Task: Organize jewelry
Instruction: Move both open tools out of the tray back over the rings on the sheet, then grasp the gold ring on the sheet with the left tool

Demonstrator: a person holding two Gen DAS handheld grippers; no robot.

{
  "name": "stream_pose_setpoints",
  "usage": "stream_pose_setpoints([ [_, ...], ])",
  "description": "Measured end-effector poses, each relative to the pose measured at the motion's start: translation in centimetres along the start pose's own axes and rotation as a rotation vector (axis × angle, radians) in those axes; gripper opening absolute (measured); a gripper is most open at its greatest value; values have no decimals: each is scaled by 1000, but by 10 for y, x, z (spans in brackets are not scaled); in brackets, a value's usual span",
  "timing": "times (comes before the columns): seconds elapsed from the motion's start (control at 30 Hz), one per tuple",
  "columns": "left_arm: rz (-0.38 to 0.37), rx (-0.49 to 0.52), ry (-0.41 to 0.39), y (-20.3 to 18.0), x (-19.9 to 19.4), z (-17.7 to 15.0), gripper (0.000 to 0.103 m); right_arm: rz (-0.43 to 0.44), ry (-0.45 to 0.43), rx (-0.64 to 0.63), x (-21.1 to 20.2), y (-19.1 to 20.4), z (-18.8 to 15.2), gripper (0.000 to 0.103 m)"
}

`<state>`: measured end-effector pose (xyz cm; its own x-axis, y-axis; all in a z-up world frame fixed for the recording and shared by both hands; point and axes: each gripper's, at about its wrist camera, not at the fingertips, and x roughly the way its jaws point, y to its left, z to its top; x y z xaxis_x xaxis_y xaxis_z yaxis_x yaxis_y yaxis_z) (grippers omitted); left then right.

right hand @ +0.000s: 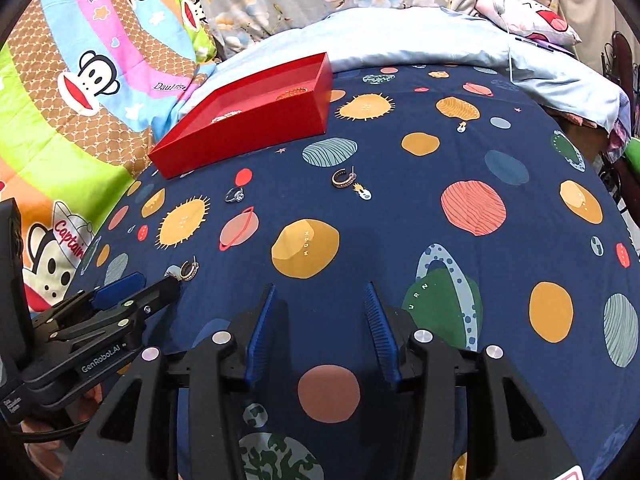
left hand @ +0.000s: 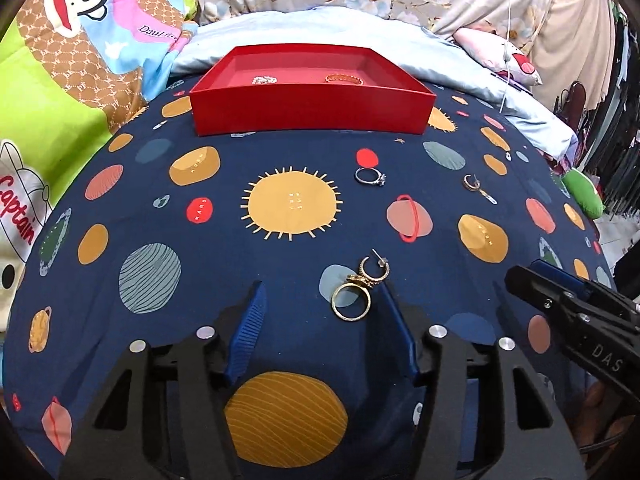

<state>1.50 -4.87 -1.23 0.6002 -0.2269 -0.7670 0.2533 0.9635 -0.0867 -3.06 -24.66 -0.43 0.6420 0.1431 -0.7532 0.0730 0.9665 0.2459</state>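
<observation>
Surface: navy planet-print sheet (left hand: pixel 280 152) spread over a bed, cartoon-monkey quilt (left hand: pixel 80 40) along one side
Red box (left hand: pixel 312 96): open-topped, at the far end of the sheet; two pieces lie inside, a pale one (left hand: pixel 264 79) and a reddish beaded one (left hand: pixel 344 78) (too small to say which kind)
Left gripper (left hand: pixel 322 292): jaws partly open, nothing gripped; its blue pads (left hand: pixel 250 320) stand either side of bare sheet
Gold ring (left hand: pixel 351 301): flat on the sheet just inside the left gripper's right-hand fingertip, touching a gold hoop earring (left hand: pixel 374 270) just beyond it; contact with the pad cannot be told
Left wrist view only: the gold ring itself; in the right wrist view the left gripper's tip covers it and only the hoop shows
Right gripper (right hand: pixel 320 294): jaws partly open, holding nothing, over plain sheet
Silver ring (left hand: pixel 371 177): stone-set, mid-sheet, apart from the rest
Second hoop earring (left hand: pixel 472 182): near the silver ring, clearer in the right wrist view
</observation>
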Motion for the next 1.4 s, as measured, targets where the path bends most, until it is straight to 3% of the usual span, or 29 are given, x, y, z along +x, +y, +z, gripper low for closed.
stream_pose_setpoints([
  [0.13,17,6,-2,-1,0,0,41,-1,1,-2,1,1,0,46],
  [0.3,27,-5,-5,2,-1,-1,19,-5,1,-5,2,2,0,46],
  [0.53,25,-27,-10,14,-6,4,16,-11,-2,-22,2,7,2,46],
  [0.6,34,-43,-18,23,-8,8,1,-6,-12,-31,3,10,5,46],
  [0.8,81,-108,-32,59,-7,18,1,34,-28,-77,14,30,29,46],
  [1.17,53,-166,-15,82,-2,15,2,62,-30,-109,36,54,54,46],
  [1.23,40,-172,-17,83,-4,15,10,64,-27,-109,38,56,54,46],
  [1.3,35,-178,-21,82,-6,14,42,64,-25,-109,39,57,54,46],
  [1.4,24,-176,-34,77,-10,14,46,63,-20,-108,41,57,53,46],
])
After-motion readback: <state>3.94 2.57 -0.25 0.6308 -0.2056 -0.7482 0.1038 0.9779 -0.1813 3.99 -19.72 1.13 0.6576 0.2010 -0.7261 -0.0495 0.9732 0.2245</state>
